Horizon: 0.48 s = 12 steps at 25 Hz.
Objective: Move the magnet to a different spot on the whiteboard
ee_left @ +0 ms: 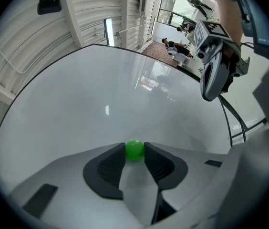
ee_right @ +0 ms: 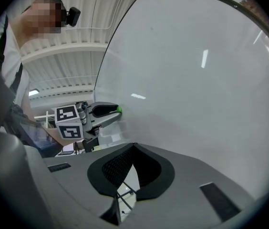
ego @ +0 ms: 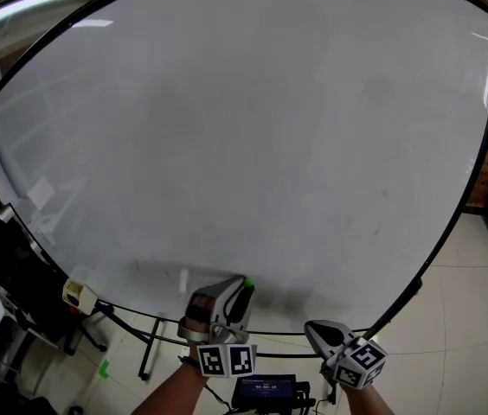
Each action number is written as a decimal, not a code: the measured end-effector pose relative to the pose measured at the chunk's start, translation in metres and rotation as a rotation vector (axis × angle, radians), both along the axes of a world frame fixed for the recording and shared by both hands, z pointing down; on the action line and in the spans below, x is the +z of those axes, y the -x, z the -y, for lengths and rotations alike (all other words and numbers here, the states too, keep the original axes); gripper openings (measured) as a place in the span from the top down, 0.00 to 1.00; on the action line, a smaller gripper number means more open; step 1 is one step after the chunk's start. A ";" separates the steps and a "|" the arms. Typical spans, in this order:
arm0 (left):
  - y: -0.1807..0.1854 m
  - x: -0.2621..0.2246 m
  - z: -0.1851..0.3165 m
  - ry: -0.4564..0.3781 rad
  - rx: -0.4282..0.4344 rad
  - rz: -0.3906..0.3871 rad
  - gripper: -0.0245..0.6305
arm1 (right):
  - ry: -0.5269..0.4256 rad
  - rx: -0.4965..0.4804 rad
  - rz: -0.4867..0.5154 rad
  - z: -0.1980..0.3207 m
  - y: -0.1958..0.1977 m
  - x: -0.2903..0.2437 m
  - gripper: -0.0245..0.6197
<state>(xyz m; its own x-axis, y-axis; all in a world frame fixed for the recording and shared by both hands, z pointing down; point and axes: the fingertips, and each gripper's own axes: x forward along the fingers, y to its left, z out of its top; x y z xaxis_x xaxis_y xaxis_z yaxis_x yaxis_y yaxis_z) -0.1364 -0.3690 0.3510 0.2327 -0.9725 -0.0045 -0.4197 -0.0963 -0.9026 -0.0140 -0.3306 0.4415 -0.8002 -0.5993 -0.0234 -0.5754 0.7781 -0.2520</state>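
green magnet (ee_left: 134, 150), clamped in left hand-held gripper (ee_left: 134, 151)

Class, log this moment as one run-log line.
left gripper: shut on magnet | right gripper: shut, empty | whiteboard: magnet near bottom edge

A big whiteboard (ego: 253, 128) in a thin black frame (ego: 452, 223) stands on a dark metal stand (ego: 147, 346) over a pale tiled floor (ego: 460, 318). Its surface is bare and glossy, with streaks of ceiling light across it. A small green magnet (ee_left: 134, 149) is low on the board, near the bottom edge.
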 end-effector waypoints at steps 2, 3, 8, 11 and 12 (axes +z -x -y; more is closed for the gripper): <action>0.000 0.000 0.001 -0.021 -0.016 0.031 0.73 | -0.004 -0.002 -0.004 0.004 -0.001 0.000 0.92; -0.001 0.000 0.002 -0.030 -0.025 0.047 0.73 | -0.005 -0.002 -0.005 0.006 -0.002 0.001 0.92; -0.001 0.001 0.002 -0.044 -0.039 0.071 0.72 | -0.019 0.005 -0.016 0.013 -0.005 0.001 0.92; -0.001 0.001 0.003 -0.042 -0.033 0.067 0.72 | -0.019 0.007 -0.025 0.016 -0.007 0.002 0.92; -0.001 0.001 0.002 -0.038 -0.030 0.057 0.72 | -0.016 0.008 -0.028 0.016 -0.008 0.002 0.92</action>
